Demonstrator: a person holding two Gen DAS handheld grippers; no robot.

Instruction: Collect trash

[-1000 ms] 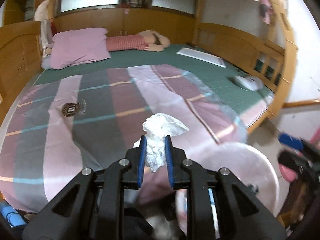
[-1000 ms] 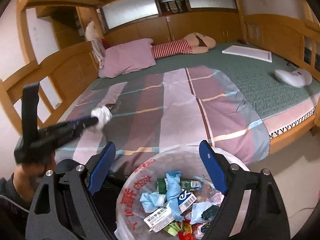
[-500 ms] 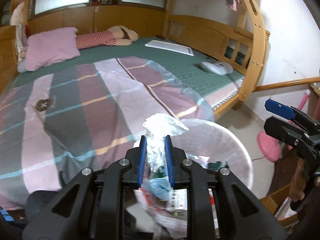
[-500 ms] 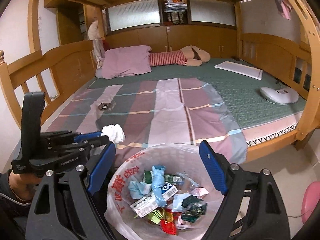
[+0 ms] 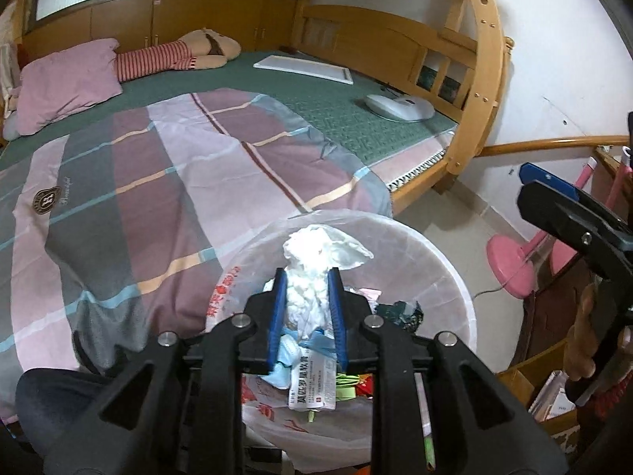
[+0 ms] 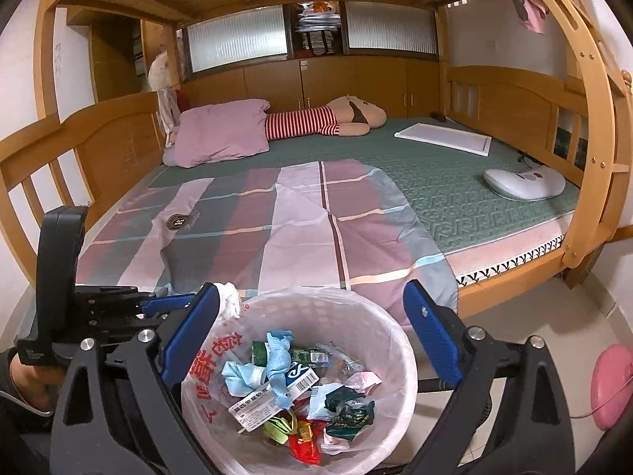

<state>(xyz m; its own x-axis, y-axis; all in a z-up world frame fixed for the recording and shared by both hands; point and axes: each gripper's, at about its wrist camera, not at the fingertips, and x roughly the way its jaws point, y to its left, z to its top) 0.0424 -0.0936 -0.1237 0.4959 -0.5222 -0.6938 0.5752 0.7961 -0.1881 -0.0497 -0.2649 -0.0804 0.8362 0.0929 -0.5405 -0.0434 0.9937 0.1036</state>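
Note:
My left gripper is shut on a crumpled white tissue and holds it above the near rim of a white waste bin lined with a plastic bag and holding several wrappers. In the right wrist view the bin sits just below my open, empty right gripper, whose blue fingers straddle it. The left gripper comes in from the left there, with the tissue at the bin's left rim.
A bed with a striped quilt lies just behind the bin. On it are a pink pillow, a striped plush toy, a white board and a white device. A pink stand base is on the floor to the right.
My left gripper has carried the tissue from over the quilt to over the bin. The right gripper has stayed open over the bin, pulling back a little.

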